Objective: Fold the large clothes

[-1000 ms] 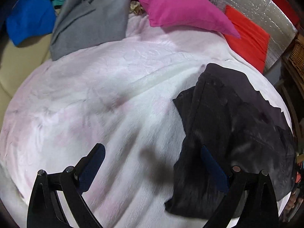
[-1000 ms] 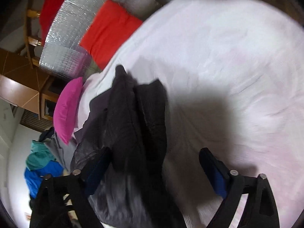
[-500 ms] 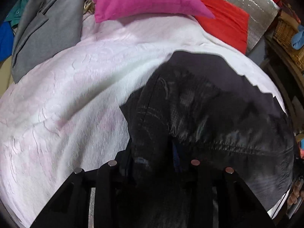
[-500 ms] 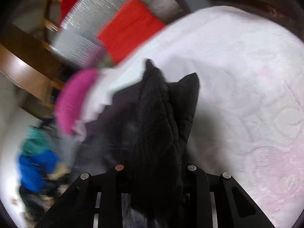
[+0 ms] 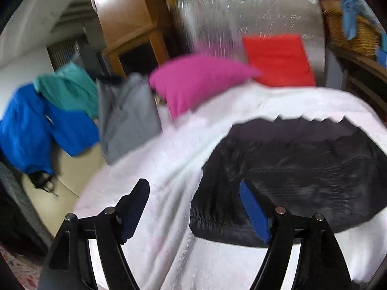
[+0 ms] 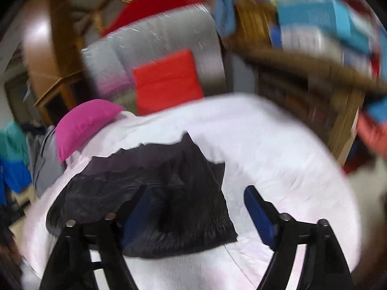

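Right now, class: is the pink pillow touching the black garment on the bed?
Apart. The left wrist view shows the pink pillow near the head end and the black garment nearer the camera, with a band of white bedcover between them.

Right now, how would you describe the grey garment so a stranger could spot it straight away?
Start at the white bedspread and find the pink pillow at its head. The grey garment lies draped just beside that pillow, the only grey piece, between it and the teal top and blue clothes.
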Demonstrator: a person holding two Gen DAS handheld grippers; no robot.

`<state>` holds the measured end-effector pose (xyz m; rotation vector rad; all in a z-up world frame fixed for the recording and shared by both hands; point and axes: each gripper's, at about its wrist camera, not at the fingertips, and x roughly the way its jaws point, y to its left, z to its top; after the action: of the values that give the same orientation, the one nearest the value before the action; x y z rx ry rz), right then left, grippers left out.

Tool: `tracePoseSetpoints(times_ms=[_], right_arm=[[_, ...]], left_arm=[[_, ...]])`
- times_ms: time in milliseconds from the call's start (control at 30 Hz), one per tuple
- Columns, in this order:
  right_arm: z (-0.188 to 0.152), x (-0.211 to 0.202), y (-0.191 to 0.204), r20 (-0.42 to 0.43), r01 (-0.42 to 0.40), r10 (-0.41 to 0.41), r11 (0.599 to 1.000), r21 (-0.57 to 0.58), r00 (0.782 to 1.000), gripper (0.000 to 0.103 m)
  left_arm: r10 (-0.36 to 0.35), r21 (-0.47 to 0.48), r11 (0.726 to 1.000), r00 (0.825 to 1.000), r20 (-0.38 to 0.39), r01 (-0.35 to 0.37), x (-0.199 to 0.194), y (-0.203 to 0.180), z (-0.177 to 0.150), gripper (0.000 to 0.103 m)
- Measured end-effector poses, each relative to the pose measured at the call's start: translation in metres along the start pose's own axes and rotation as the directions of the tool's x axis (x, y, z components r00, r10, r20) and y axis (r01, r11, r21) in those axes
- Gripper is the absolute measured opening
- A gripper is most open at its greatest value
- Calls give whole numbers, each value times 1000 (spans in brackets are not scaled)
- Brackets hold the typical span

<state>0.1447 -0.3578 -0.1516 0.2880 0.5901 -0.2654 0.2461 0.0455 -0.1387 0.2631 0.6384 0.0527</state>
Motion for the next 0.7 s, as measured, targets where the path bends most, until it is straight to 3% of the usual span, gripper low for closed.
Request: tracePoseSetpoints(times_ms=[33, 100, 233, 367, 700], right_arm=[[-2, -17, 11, 27, 7, -6, 999, -38, 1000, 88], [-6, -53, 30, 78, 18, -11, 996, -90, 997, 91], [-18, -108, 57, 176, -31, 52, 992, -118, 983, 102], [-32, -142, 83, 204, -78, 110, 985, -156, 973, 103], [-48, -181, 100, 224, -25, 65, 984, -174, 972, 103]], left_arm=[[3, -4, 1000, 1000, 13, -3, -11, -1, -1, 80], [9, -14, 1000, 999, 44, -9, -41, -4, -3, 96], [-20, -36, 999, 992, 128, 25, -87, -5, -8, 96], [-40, -61, 997, 985, 167, 51, -121, 3, -16, 96], [-28, -128, 990, 970, 240, 60, -185, 27, -34, 97]])
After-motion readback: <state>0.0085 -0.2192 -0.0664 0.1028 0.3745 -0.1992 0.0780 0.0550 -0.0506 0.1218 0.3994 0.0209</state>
